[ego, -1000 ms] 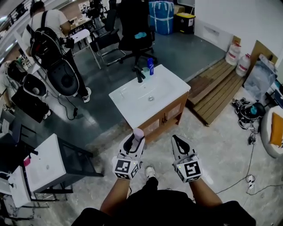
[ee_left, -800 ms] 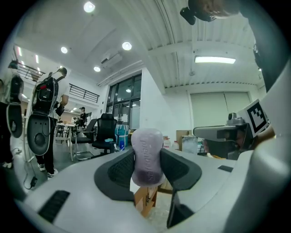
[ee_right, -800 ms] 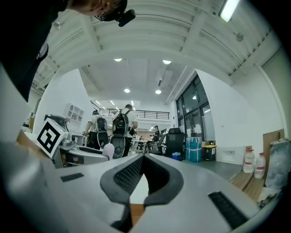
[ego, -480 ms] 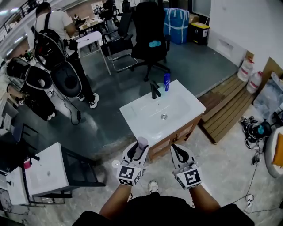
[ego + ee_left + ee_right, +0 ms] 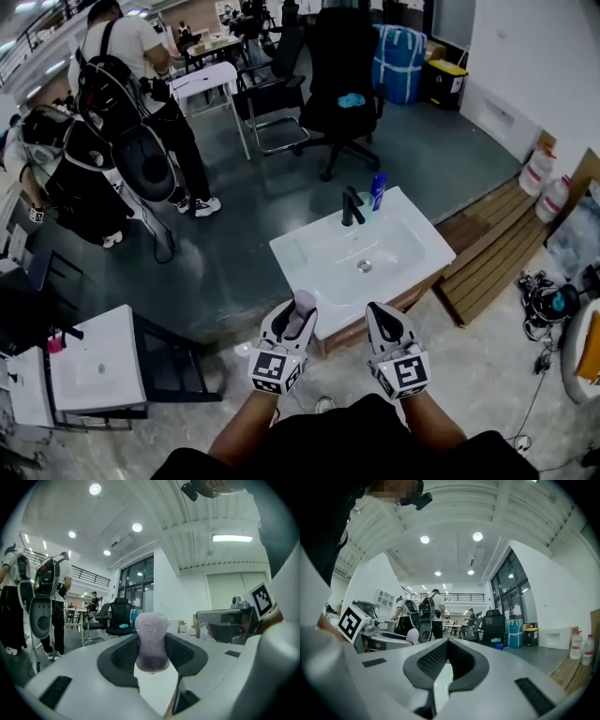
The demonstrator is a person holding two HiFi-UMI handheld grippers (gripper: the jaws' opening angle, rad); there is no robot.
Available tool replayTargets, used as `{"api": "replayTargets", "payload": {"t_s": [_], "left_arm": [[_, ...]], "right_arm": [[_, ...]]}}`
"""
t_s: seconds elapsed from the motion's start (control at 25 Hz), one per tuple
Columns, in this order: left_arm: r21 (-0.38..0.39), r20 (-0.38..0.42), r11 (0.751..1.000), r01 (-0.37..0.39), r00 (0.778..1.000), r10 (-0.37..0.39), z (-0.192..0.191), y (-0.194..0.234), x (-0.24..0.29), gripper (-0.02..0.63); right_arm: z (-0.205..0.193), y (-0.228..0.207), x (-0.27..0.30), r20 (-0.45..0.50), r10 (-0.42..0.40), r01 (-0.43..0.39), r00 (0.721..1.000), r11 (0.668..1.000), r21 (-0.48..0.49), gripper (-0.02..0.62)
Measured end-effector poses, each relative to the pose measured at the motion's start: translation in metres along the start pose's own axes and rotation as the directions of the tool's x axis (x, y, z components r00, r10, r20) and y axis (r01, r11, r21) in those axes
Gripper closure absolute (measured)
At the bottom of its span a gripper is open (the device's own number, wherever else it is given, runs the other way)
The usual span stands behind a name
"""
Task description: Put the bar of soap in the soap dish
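A pale purple bar of soap [image 5: 151, 641] stands upright between the jaws of my left gripper [image 5: 152, 656], which is shut on it. In the head view the soap [image 5: 305, 301] sticks out of the left gripper [image 5: 298, 317] just short of the near edge of a white sink vanity [image 5: 309, 272]. My right gripper [image 5: 384, 323] is held beside it, level with it. In the right gripper view the right gripper [image 5: 447, 644] has its jaws together with nothing between them. I cannot make out a soap dish on the sink top.
A black faucet [image 5: 350, 206], a blue bottle [image 5: 378, 187] and a small cup stand at the sink's far edge. A person with a backpack [image 5: 117, 89] stands far left beside office chairs [image 5: 342, 89]. A second white sink [image 5: 94, 361] stands at my left. Wooden pallets [image 5: 497, 248] lie to the right.
The sink vanity has come nearer and shifted right in the head view. Both grippers keep their pose, and the left one still holds the soap.
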State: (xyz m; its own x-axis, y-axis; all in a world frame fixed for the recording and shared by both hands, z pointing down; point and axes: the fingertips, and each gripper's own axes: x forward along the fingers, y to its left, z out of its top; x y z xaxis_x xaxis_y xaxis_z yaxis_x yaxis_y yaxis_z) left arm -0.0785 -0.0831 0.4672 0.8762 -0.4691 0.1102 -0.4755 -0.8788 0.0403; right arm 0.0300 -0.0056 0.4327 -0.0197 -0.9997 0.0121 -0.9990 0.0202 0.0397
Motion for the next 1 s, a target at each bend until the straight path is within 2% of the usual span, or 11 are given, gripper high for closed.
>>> {"api": "replayTargets", "payload": {"t_s": [0.24,0.6,0.8,1.0], "left_arm": [[-0.001,-0.004,0.999,-0.045,0.999,0.045,0.0,0.018,0.022,0.41],[0.011,-0.032,0.987,-0.158,0.987,0.159,0.004,0.04,0.071,0.41],[0.021,-0.047,0.967,-0.253,0.966,0.254,0.01,0.051,0.099,0.408],[0.0,-0.054,0.943,-0.332,0.942,0.331,0.014,0.063,0.124,0.41]], "right_arm": [[-0.004,-0.014,0.028,0.005,0.047,-0.047,0.999,0.999,0.011,0.589],[-0.014,-0.063,0.087,0.011,0.132,-0.132,0.991,0.991,0.03,0.589],[-0.021,-0.082,0.117,-0.007,0.213,-0.213,0.977,0.976,0.043,0.589],[-0.025,-0.093,0.145,-0.028,0.311,-0.311,0.95,0.95,0.032,0.589]]}}
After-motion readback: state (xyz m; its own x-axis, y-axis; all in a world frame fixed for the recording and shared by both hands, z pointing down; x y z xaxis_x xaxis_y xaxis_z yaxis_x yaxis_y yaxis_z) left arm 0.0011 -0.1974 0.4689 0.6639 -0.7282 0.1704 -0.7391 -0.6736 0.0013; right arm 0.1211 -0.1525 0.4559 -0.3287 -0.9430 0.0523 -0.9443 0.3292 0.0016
